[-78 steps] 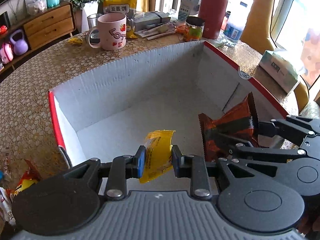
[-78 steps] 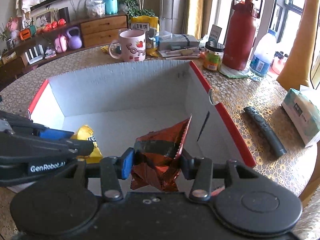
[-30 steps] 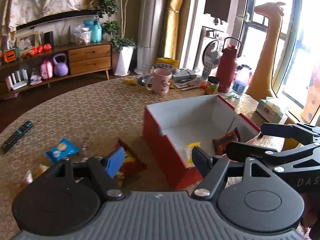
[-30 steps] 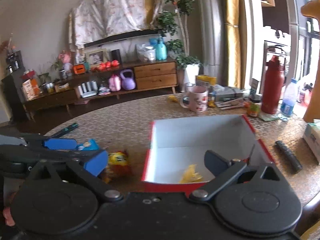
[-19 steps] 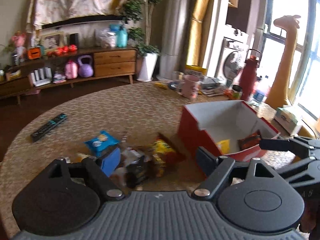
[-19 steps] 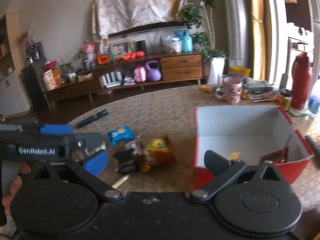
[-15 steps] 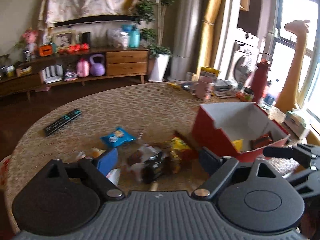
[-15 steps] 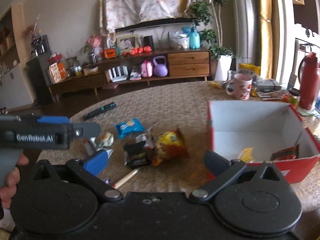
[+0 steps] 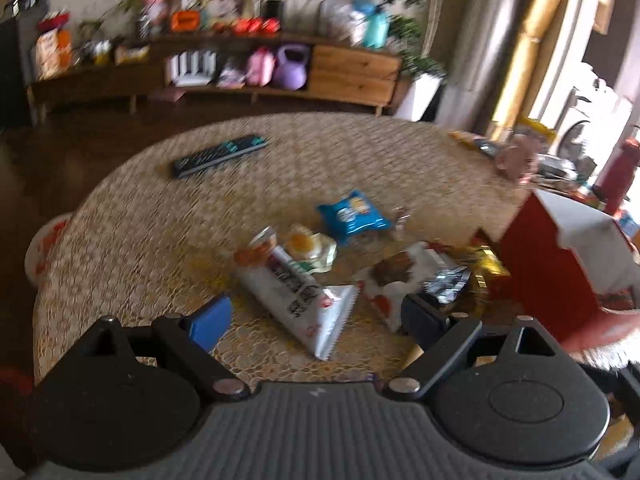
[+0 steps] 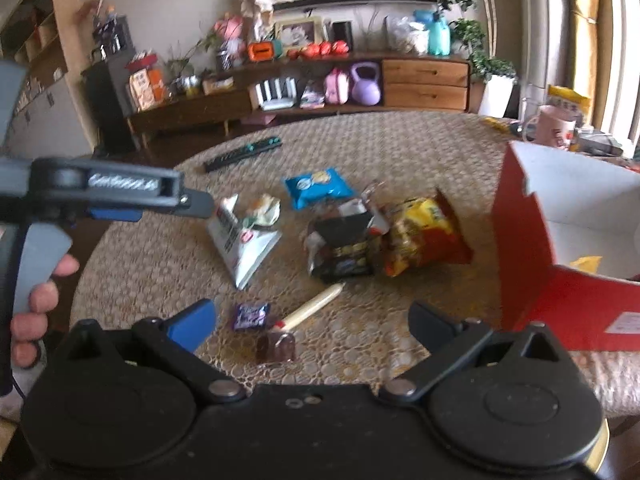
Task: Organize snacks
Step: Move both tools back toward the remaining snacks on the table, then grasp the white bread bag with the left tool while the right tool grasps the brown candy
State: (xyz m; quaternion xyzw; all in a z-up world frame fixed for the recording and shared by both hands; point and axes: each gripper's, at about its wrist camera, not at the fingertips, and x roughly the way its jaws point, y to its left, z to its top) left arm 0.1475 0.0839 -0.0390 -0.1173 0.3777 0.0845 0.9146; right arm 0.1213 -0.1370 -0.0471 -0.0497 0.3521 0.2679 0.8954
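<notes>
Snack pile: loose packets lie together on the table [image 10: 400, 148], between the red box [image 10: 520, 240] and the table's left edge.
White packet [image 10: 240, 246]: long axis runs from the far left toward the near right in the left wrist view; its serrated end points at the camera there.
Blue packet [image 10: 318, 187]: flat, at the far side of the pile, long axis roughly across the table.
Yellow-red bag [image 10: 424, 236]: lies just beside the red box, touching a black packet [image 10: 344, 248] on its left.
Small items: a purple sweet [image 10: 250, 316], a pale stick snack [image 10: 316, 306] and a dark brown wrapped piece [image 10: 276, 347] lie nearest the near edge.
View difference: those three small items show only in the right wrist view; the left wrist view is blurred and hides them behind its own tool.
Red box contents: white inside, open top; a yellow packet [image 10: 585, 264] lies on its floor. The rest of the floor is out of frame.
Left tool [image 9: 316, 322]: jaws have just been opening and stand spread wide above the white packet, nothing between them.
Right tool [image 10: 312, 326]: jaws spread wide, nothing pinched, above the small items.
Hand [image 10: 34, 308]: wraps the left tool's grey handle at the right view's left edge.
Remote control [image 10: 242, 153]: lies alone near the far left edge, well apart from the pile.
Pink mug [image 10: 554, 130]: stands beyond the box at the far right.
</notes>
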